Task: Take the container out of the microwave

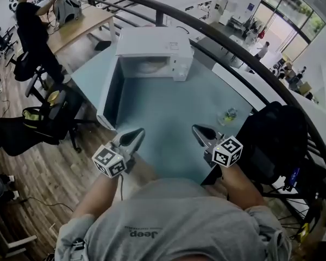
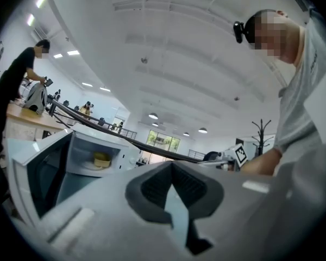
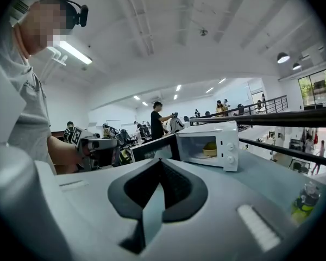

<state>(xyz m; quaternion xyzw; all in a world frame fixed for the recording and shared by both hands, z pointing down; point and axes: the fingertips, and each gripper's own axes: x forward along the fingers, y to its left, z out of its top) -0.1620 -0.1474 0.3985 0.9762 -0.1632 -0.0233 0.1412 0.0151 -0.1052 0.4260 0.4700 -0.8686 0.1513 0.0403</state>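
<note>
Toward the left edge of the table [image 1: 171,110], the door [image 1: 110,94] of the microwave [image 1: 152,41] stands swung wide open; over the near edge the left gripper [image 1: 135,135] has its jaws pressed together with nothing between them; the container [image 1: 149,66] sits inside the microwave at the far edge; the right gripper [image 1: 198,129], also over the near edge, is likewise closed and empty; a small bottle [image 1: 228,115] stands near the right edge.

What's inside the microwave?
The microwave has its door open. Inside sits a small yellowish container on a pale round plate. What is in the container cannot be seen, and it covers the plate's middle.
</note>
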